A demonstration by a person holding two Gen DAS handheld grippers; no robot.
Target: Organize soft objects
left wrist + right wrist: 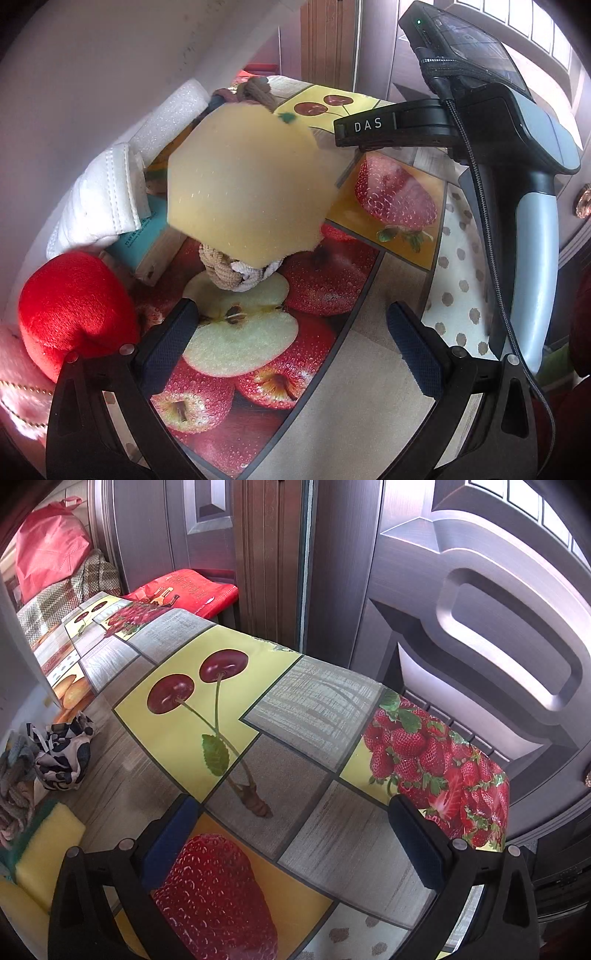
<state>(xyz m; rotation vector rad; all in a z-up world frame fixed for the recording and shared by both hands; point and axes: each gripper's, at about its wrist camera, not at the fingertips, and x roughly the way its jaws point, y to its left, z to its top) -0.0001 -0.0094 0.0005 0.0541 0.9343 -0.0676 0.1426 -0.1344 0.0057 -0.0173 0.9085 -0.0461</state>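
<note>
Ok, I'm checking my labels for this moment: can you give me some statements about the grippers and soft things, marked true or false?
1. The left gripper is open and empty. True.
2. The right gripper clamps the yellow sponge. False: its jaws are open with only tablecloth between them.
3. The red plush toy lies beside the left gripper's left finger. True.
4. The tablecloth is plain white. False: it carries fruit prints.
5. The braided rope knot shows below the sponge's edge. True.
</note>
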